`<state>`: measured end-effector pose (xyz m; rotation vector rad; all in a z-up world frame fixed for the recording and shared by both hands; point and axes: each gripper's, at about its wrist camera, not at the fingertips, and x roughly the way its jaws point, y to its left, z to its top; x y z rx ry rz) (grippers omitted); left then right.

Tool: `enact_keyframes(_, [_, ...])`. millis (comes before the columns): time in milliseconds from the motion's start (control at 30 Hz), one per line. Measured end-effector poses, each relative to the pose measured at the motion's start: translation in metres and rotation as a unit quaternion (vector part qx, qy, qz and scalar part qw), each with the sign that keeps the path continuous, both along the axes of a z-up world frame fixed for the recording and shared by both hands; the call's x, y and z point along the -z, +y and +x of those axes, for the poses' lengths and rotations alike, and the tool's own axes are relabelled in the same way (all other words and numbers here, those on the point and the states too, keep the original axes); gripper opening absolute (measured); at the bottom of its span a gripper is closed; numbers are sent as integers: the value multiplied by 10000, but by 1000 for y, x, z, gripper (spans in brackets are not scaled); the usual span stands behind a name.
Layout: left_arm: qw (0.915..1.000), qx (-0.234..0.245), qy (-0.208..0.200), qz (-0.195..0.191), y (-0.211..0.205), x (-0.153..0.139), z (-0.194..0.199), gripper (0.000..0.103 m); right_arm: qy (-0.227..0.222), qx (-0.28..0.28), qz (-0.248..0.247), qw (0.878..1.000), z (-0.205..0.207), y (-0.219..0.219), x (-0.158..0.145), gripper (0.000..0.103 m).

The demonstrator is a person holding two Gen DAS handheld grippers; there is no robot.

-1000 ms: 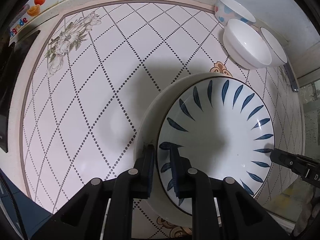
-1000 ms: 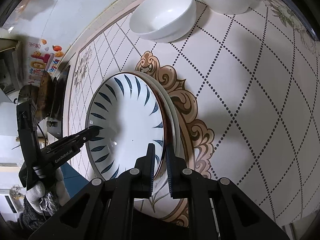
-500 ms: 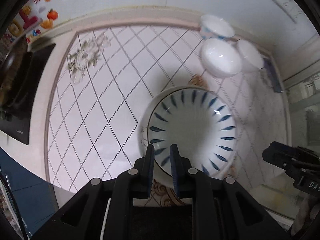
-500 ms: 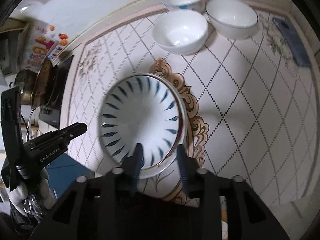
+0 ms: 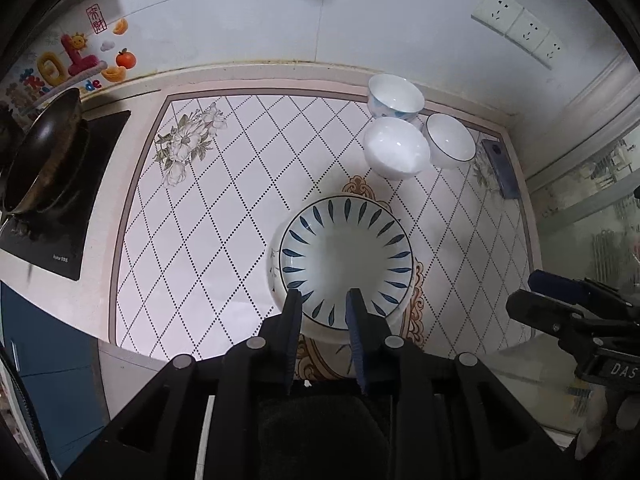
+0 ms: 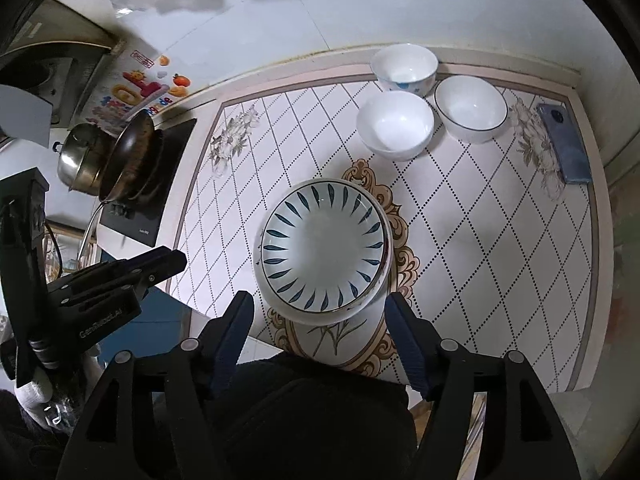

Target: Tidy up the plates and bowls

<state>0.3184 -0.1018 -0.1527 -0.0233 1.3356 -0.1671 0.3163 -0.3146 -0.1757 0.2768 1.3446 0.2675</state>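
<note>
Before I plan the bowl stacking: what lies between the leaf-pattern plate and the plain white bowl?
Only bare countertop between the leaf-pattern plate and the plain white bowl: diamond tile and a beige scroll ornament. Right wrist view shows it clearest.

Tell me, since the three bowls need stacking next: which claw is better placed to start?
Probably the right claw: its jaws stand wide open, and the plain white ceramic bowl lies straight ahead. The left claw is open more narrowly.
</note>
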Motion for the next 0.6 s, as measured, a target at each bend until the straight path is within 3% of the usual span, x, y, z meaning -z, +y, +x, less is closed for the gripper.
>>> enact_keyframes(300, [9998,-157,103,-93,-2,10,5,23,166,-20,193,9997,0,-4,13,72])
enact_keyframes(467, [9996,-266,22,-79,-11,30,39,23,110,179,335,9992,26,-20,27,72])
enact_keyframes(600, [9995,-279,-58,-129,-23,53,93,23,-168,565,275,9979,66,-44,45,72])
